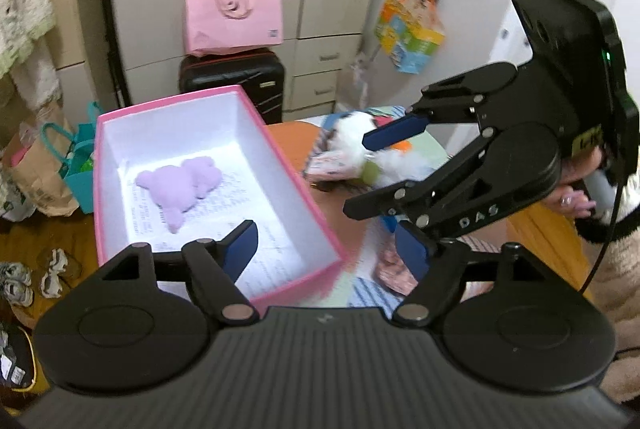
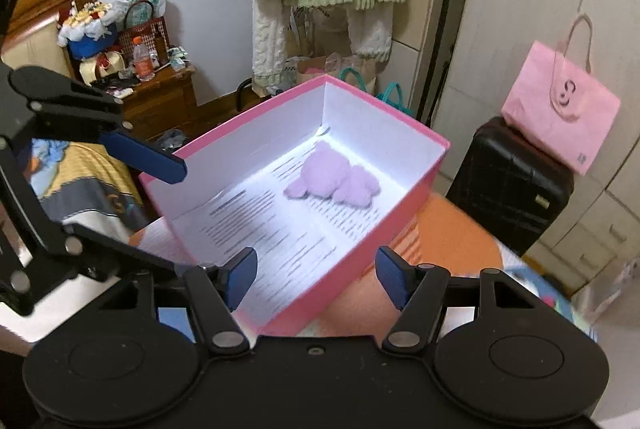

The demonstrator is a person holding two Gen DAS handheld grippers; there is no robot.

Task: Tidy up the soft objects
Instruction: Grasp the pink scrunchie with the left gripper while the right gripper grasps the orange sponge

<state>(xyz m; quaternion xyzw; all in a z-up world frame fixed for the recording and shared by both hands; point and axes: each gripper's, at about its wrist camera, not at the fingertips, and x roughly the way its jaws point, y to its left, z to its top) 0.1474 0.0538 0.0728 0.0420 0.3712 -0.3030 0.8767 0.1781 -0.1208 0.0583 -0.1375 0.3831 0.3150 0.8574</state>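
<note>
Pink box (image 2: 404, 185) sits on the orange table (image 2: 452, 241), lid off, white inside. One lilac plush (image 2: 334, 179) lies on the box floor toward the far end — flat, touching no wall that I can tell.

Left gripper (image 1: 332, 249): jaws apart, nothing between the pads; held over the near right corner of the box.

Right gripper (image 2: 316, 275): jaws apart, empty, above the near end of the box.

White plush (image 1: 360, 145) lies on the table right of the box, among patterned cloths (image 1: 394, 269) — outside the box.
</note>
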